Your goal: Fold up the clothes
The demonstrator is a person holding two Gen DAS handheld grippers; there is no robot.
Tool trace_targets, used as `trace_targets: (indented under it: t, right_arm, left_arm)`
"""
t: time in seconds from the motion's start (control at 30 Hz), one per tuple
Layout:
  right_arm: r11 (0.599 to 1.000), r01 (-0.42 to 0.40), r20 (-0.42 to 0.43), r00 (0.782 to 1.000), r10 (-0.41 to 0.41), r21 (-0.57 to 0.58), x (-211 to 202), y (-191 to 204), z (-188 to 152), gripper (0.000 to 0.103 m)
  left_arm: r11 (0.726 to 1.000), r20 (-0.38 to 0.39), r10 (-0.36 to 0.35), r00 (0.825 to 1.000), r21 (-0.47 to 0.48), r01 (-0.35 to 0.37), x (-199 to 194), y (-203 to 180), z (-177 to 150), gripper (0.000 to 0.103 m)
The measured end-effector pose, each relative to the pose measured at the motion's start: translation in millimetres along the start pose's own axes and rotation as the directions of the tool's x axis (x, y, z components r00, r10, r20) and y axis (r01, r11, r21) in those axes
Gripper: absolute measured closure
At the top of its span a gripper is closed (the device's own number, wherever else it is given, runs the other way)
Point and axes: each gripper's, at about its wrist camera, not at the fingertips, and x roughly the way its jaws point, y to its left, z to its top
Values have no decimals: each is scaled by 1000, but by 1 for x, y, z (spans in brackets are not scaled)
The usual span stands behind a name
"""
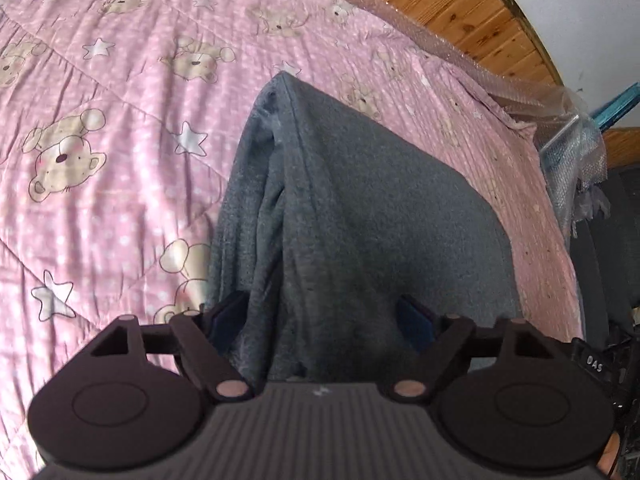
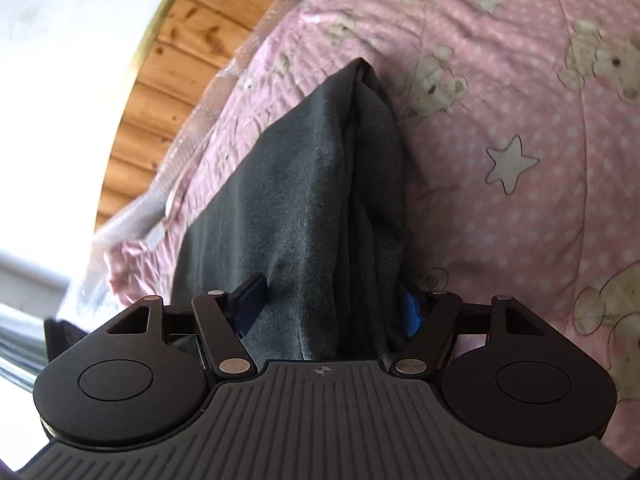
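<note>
Grey garment (image 1: pixel 352 216) lies folded on the pink bear-and-star quilt (image 1: pixel 104 128), running from our fingertips toward twelve o'clock in both wrist views, near the quilt's edge and the wooden panelling (image 1: pixel 460 12). We see the left gripper (image 1: pixel 326 322) with jaws spread wide over the near end of the cloth — the blue pads (image 1: pixel 226 322) stand apart from it. The right gripper (image 2: pixel 332 300) is likewise spread, cloth lying between its fingers unpinched.
</note>
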Motion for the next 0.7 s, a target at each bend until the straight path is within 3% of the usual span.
trace_targets:
  t: [0.07, 0.13, 0.17, 0.2, 0.23, 0.27, 0.3, 0.43, 0.6, 0.7]
  right_arm:
    - [1000, -13, 11, 1000, 12, 27, 1, -7, 4, 45]
    - [996, -40, 16, 999, 39, 79, 5, -14, 10, 44]
    - [998, -38, -7, 999, 39, 59, 11, -9, 12, 45]
    - [1000, -17, -23, 1000, 18, 20, 14, -1, 14, 49]
    - [1000, -3, -37, 999, 3, -11, 15, 6, 17, 81]
    - [1000, -23, -47, 999, 23, -18, 14, 11, 22, 81]
    - [999, -29, -47, 999, 27, -43, 9, 20, 29, 81]
    - [987, -67, -40, 997, 62, -148, -8, 58, 67, 82]
    - [964, -112, -14, 994, 112, -243, -33, 97, 139, 82]
    - [951, -89, -3, 996, 92, -297, -38, 98, 180, 81]
  left_arm:
    - [1000, 9, 0, 1000, -7, 0, 3, -1, 1, 18]
    - [1000, 17, 5, 1000, -22, -5, 5, -4, 2, 19]
    - [1000, 20, 23, 1000, -5, -23, 5, -9, 3, 39]
    - [999, 22, 32, 999, 8, -32, 3, -14, 4, 50]
    - [1000, 31, 30, 999, 6, -30, -1, -19, 4, 58]
    - [1000, 40, 16, 999, -4, -16, -8, -24, 6, 66]
    - [1000, 51, 1, 999, -12, 0, -15, -30, 9, 68]
    - [999, 142, -39, 989, 8, 39, -47, -71, 32, 70]
    - [997, 255, -78, 964, -2, 81, -69, -119, 72, 70]
    - [999, 231, -1, 973, -41, 11, -37, -126, 92, 63]
